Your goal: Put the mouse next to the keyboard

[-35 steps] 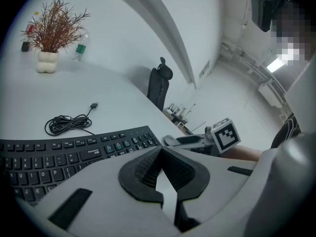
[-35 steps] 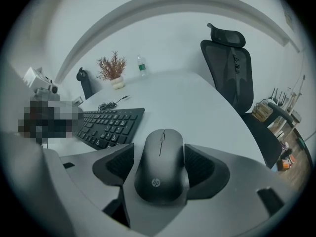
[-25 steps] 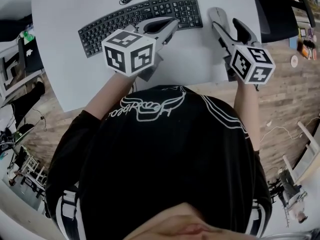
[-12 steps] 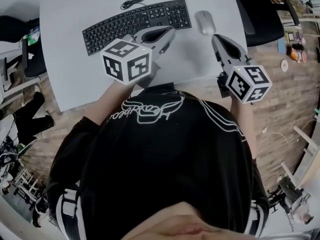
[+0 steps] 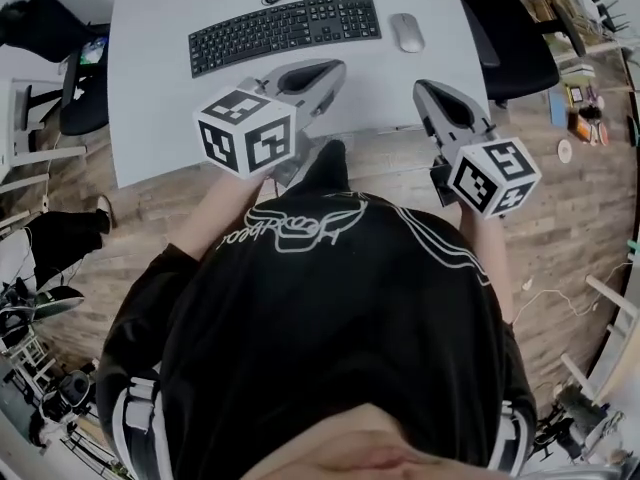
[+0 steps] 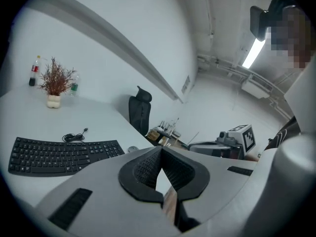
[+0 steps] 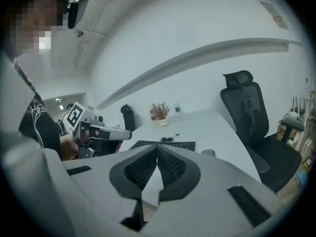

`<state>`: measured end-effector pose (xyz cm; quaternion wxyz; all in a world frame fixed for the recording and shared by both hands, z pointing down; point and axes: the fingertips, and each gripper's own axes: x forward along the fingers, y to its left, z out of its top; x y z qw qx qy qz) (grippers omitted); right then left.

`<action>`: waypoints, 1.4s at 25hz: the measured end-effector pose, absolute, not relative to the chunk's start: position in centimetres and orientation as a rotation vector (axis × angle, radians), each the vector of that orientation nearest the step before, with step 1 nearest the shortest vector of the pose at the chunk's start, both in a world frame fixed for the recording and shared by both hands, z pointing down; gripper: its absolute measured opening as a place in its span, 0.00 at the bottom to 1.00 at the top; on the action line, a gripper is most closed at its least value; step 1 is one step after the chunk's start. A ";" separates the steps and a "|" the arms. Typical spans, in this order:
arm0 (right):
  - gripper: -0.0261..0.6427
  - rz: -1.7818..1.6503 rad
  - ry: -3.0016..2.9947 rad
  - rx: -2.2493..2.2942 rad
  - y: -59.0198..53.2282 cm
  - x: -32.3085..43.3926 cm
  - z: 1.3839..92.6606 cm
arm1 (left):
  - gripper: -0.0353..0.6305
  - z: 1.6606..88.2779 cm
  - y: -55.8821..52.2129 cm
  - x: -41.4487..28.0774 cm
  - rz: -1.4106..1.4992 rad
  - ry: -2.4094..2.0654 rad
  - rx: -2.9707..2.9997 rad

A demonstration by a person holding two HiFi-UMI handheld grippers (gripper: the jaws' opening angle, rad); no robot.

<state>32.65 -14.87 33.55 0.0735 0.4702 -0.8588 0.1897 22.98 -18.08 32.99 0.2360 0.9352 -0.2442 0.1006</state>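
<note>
Bright, even light; the white matte surface [image 5: 160, 98] carries only faint shadows. Above it, a long ceiling tube lamp [image 6: 253, 54] glows. Fisheye bending, dark corners; distance perhaps slightly soft.

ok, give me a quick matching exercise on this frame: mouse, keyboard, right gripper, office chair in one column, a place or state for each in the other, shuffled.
Column A
1. mouse
2. keyboard
3. right gripper
4. office chair

Column B
a. black, long, lies flat on the table
b. jaws together, nothing between them
c. small, grey, just off the keyboard's right end
d. black, stands off the table, past its right edge

Pairs: 1-c, 2-a, 3-b, 4-d
</note>
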 end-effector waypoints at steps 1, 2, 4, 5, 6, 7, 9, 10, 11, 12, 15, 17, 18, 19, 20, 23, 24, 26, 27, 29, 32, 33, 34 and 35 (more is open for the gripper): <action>0.05 0.557 -2.593 1.404 -13.8 32.4 33.2 | 0.06 32.6 -16.8 22.7 0.271 -0.678 2.571; 0.05 0.546 -2.609 1.393 -12.7 32.2 32.8 | 0.06 32.3 -15.6 22.6 0.268 -0.687 2.579; 0.05 0.518 -2.637 1.367 -10.6 31.8 32.1 | 0.06 31.7 -13.1 22.4 0.262 -0.703 2.598; 0.05 0.502 -2.645 1.357 -9.6 31.6 31.9 | 0.06 31.5 -11.9 22.2 0.258 -0.709 2.604; 0.05 0.484 -2.650 1.350 -8.6 31.4 31.8 | 0.06 31.3 -10.7 21.9 0.255 -0.716 2.606; 0.05 0.467 -2.652 1.344 -7.8 31.2 31.6 | 0.06 31.1 -9.6 21.6 0.251 -0.727 2.605; 0.05 0.448 -2.665 1.323 -6.4 30.6 31.3 | 0.06 30.6 -7.9 20.8 0.248 -0.756 2.601; 0.05 0.450 -2.677 1.310 -5.8 30.1 31.1 | 0.06 30.4 -7.3 20.3 0.249 -0.769 2.598; 0.05 0.454 -2.689 1.294 -5.3 29.6 30.9 | 0.06 30.3 -6.7 19.9 0.252 -0.777 2.596; 0.05 0.453 -2.699 1.279 -4.9 29.0 30.7 | 0.06 30.1 -6.1 19.5 0.254 -0.781 2.597; 0.05 0.427 -2.716 1.245 -3.9 27.7 30.0 | 0.06 29.5 -4.8 18.9 0.256 -0.784 2.613; 0.05 0.416 -2.728 1.234 -3.3 27.3 29.6 | 0.06 28.8 -4.1 18.8 0.251 -0.784 2.633; 0.05 0.413 -2.733 1.231 -3.0 27.1 29.3 | 0.06 28.6 -3.8 18.7 0.248 -0.783 2.643; 0.05 0.409 -2.736 1.229 -2.8 26.8 29.1 | 0.06 28.3 -3.5 18.5 0.244 -0.780 2.651; 0.05 0.404 -2.737 1.226 -2.4 26.4 28.8 | 0.06 28.1 -3.2 18.3 0.240 -0.775 2.657; 0.05 0.375 -2.729 1.222 -1.2 25.0 28.1 | 0.06 27.3 -1.8 17.2 0.220 -0.762 2.676; 0.05 0.370 -2.728 1.222 -0.8 24.4 27.9 | 0.06 27.0 -1.2 16.6 0.212 -0.760 2.682; 0.05 0.377 -2.730 1.223 0.2 23.1 27.5 | 0.06 26.5 0.1 15.1 0.201 -0.764 2.686; 0.05 0.386 -2.734 1.225 0.8 22.3 27.3 | 0.06 26.4 0.7 14.2 0.200 -0.765 2.684; 0.05 0.399 -2.739 1.233 2.1 20.7 27.1 | 0.06 26.3 2.1 12.4 0.203 -0.764 2.680; 0.05 0.401 -2.721 1.277 4.2 18.6 26.9 | 0.06 26.2 4.3 10.0 0.207 -0.754 2.680; 0.05 0.404 -2.716 1.294 5.0 18.0 26.8 | 0.06 26.1 5.1 9.3 0.205 -0.748 2.682; 0.05 0.410 -2.716 1.306 5.9 17.4 26.8 | 0.06 26.0 6.0 8.6 0.205 -0.740 2.686; 0.05 0.415 -2.718 1.313 6.9 16.7 26.7 | 0.06 26.0 6.9 7.8 0.208 -0.734 2.692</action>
